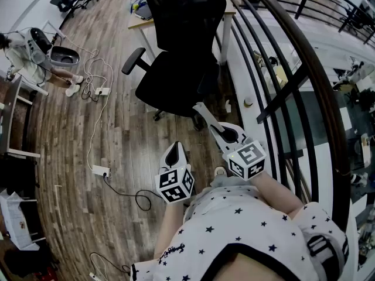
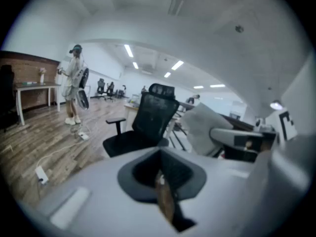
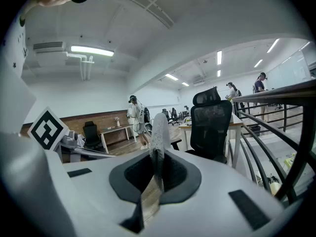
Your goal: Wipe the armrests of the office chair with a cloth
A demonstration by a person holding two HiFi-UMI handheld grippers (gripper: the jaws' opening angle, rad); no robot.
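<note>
The black office chair stands on the wood floor ahead of me, its left armrest sticking out to the left. My right gripper points at the seat's front edge and is shut on a grey cloth, which stands up from the closed jaws. The left gripper view shows that cloth beside the chair. My left gripper hangs lower, nearer my body, shut with nothing in it. The chair's other armrest is hidden in the head view.
A dark curved railing runs close along the right. A desk stands behind the chair. Cables and a power strip lie on the floor at left. A person stands at the far left.
</note>
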